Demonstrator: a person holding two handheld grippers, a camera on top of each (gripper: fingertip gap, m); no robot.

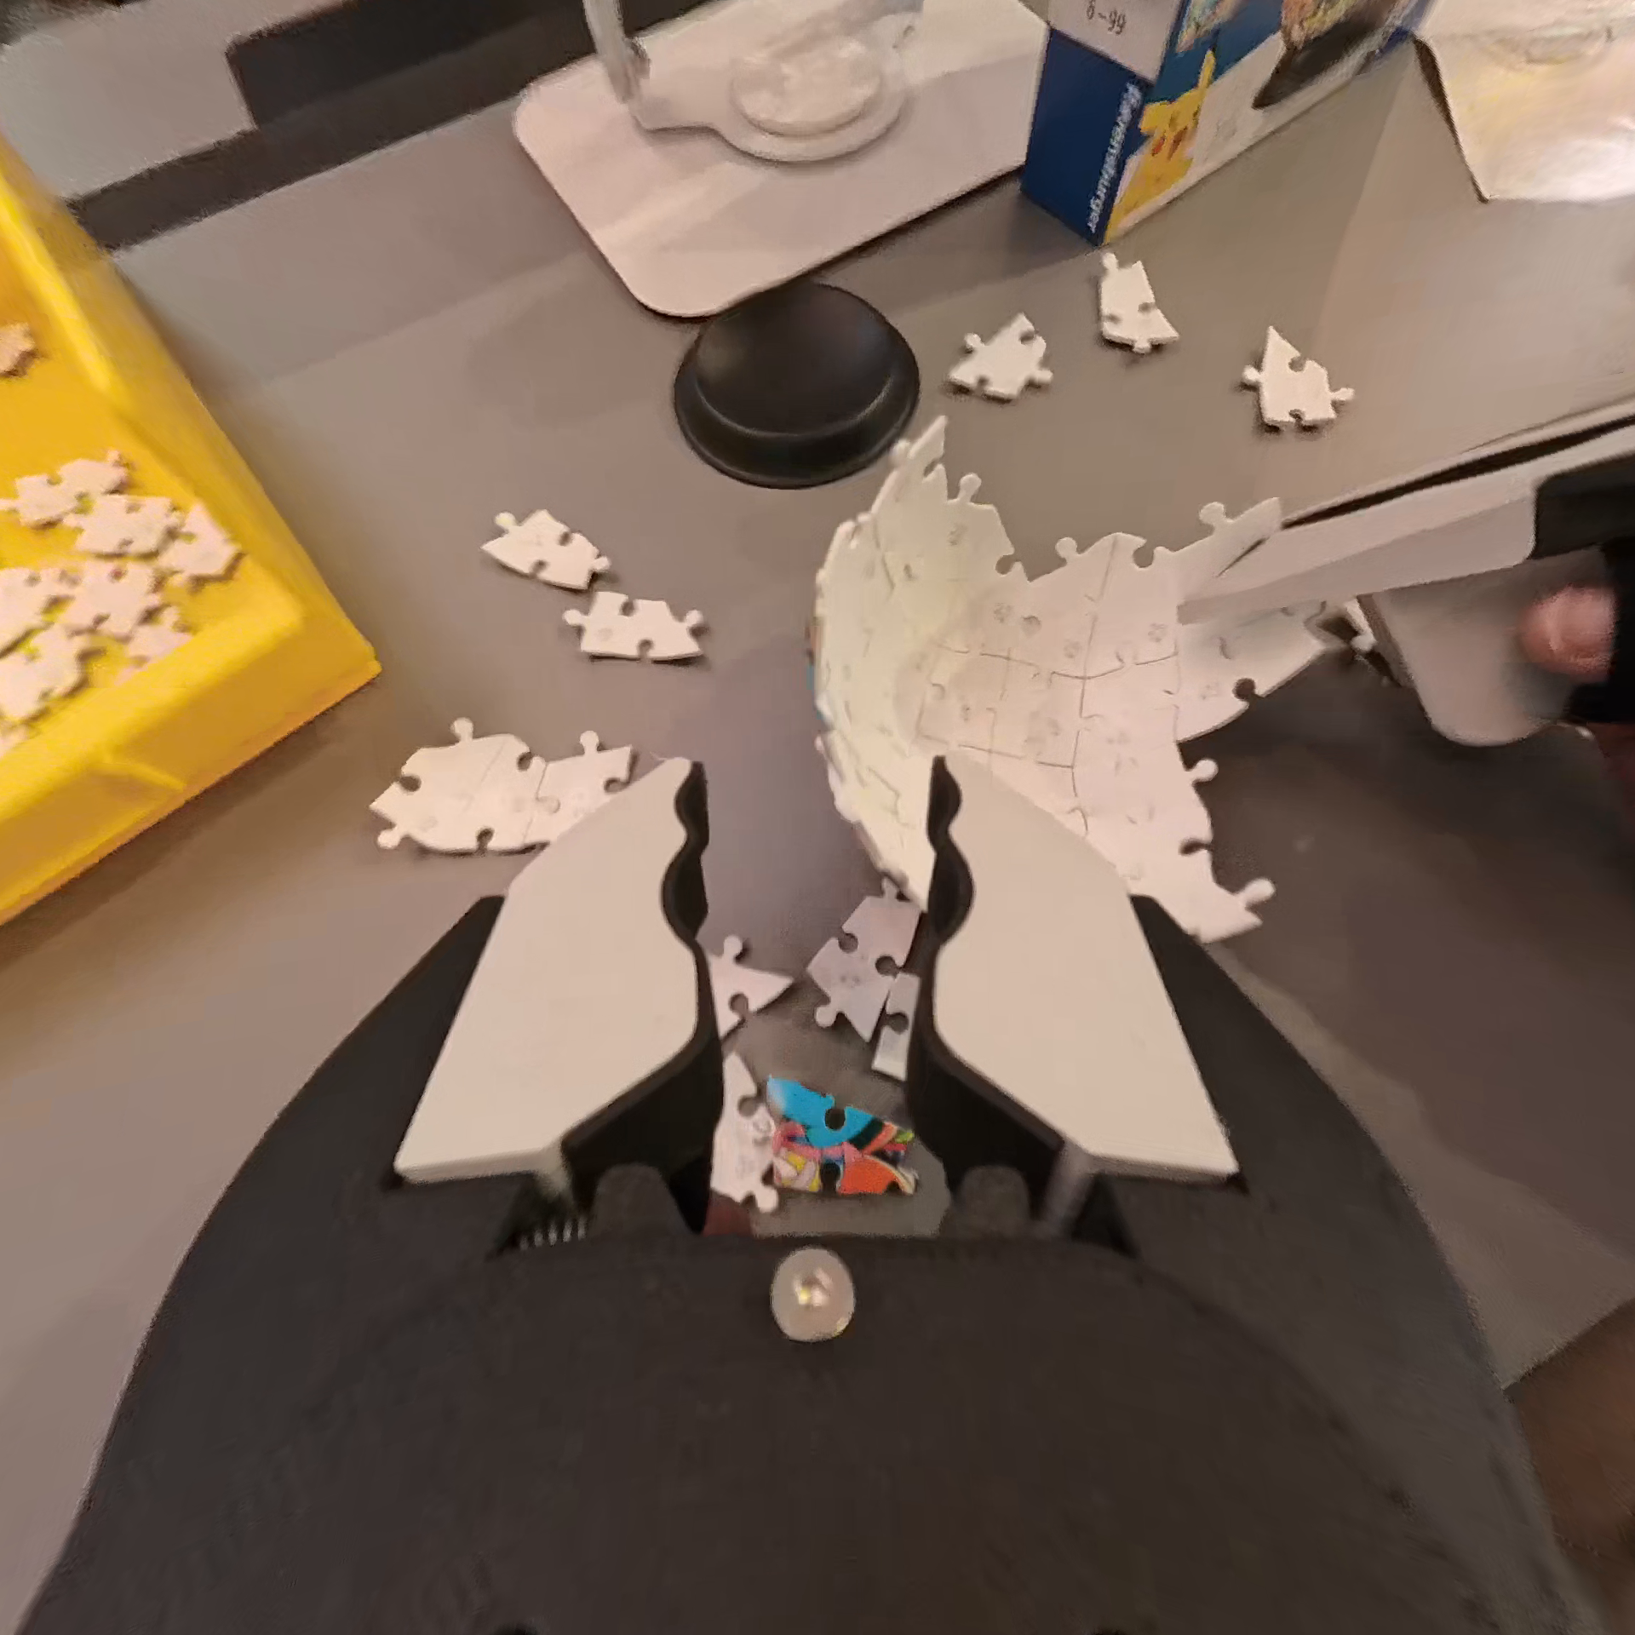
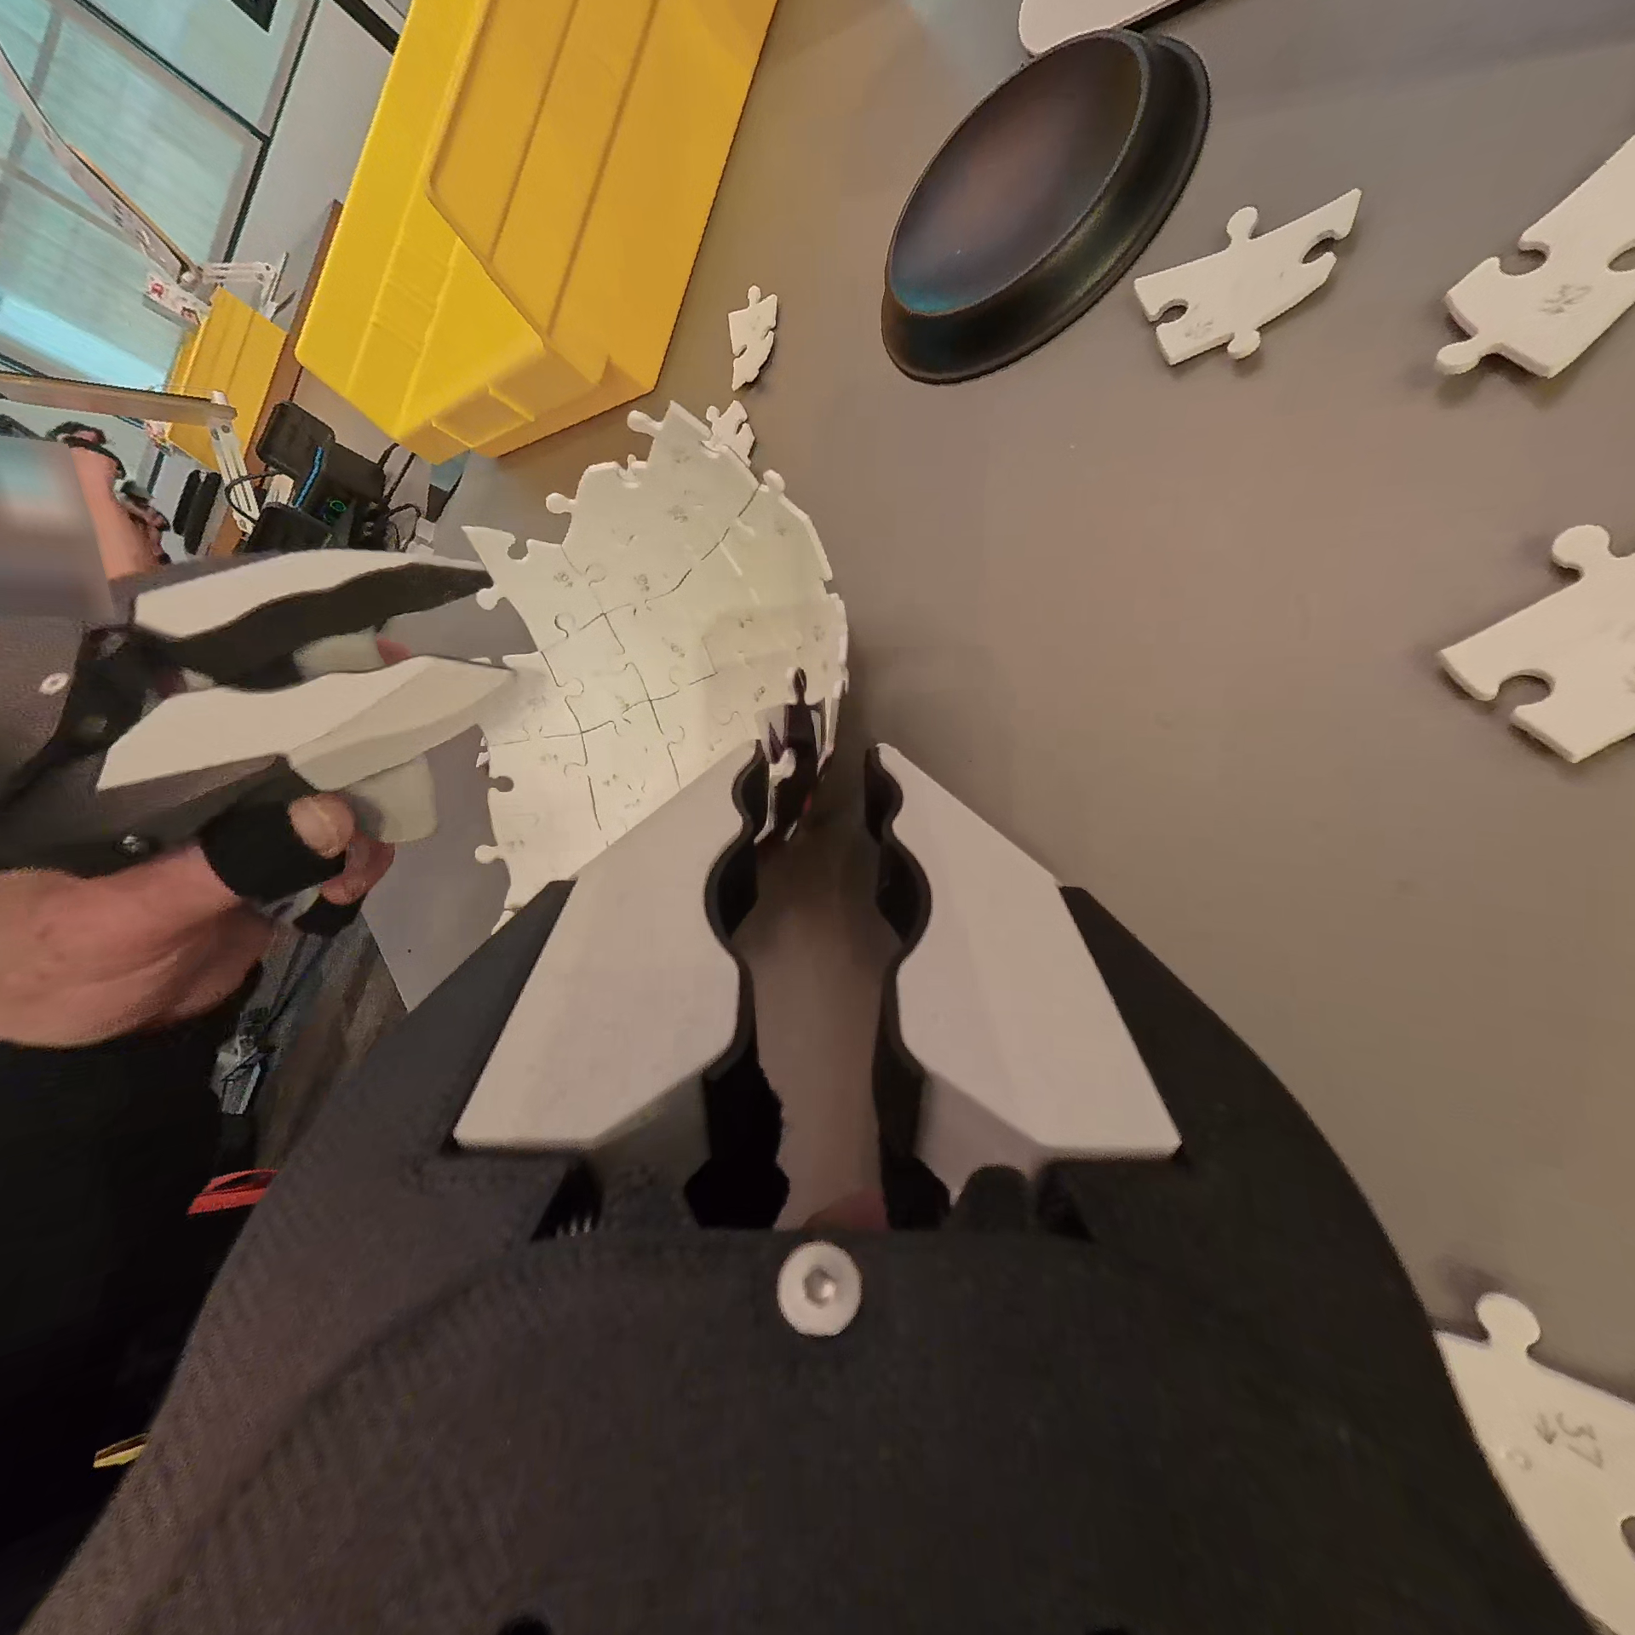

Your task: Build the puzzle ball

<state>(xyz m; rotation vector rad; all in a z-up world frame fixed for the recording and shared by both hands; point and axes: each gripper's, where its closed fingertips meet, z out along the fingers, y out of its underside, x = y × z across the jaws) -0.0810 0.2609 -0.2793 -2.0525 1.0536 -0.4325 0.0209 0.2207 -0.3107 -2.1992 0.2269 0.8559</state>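
Partly assembled puzzle ball shell, white inner side showing, standing on the grey table just in front of the black stand. Left gripper: fingers spread, nothing between them, at the shell's near edge. Right gripper: fingers slightly apart beside the shell's rim; grip cannot be told. Loose pieces lie left of the stand, toward the yellow bin.

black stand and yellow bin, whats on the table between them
In the left wrist view, two loose white puzzle pieces lie between the black stand and the yellow bin.
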